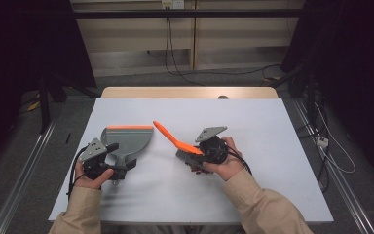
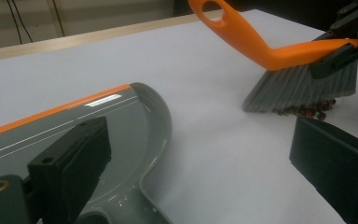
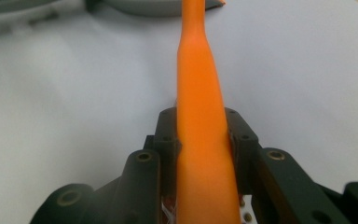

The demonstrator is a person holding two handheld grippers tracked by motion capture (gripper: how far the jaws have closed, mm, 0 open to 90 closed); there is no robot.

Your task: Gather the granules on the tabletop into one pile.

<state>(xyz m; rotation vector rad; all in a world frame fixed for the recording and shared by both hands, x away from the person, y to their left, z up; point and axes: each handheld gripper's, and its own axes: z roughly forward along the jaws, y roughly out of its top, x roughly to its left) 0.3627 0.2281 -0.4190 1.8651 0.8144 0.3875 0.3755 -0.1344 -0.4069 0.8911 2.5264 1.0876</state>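
Note:
A grey dustpan (image 1: 129, 139) with an orange front lip lies flat on the table, left of centre. Its handle points toward my left gripper (image 1: 119, 165). In the left gripper view the jaws stand wide apart; the dustpan (image 2: 74, 126) lies beside the left jaw and the right jaw is clear of it. My right gripper (image 1: 192, 156) is shut on the orange back of a hand brush (image 1: 173, 139). The brush's handle slants up and left toward the dustpan. Its grey bristles (image 2: 298, 88) rest on the table against a small heap of reddish-brown grains (image 2: 310, 111). The brush (image 3: 199, 116) runs between the right jaws.
The pale tabletop (image 1: 253, 126) ends in a wooden strip (image 1: 190, 92) at the far side. Open surface lies between the dustpan and the brush and to the right of my right hand. Beyond the table are floor cables (image 1: 175, 68) and dark curtains.

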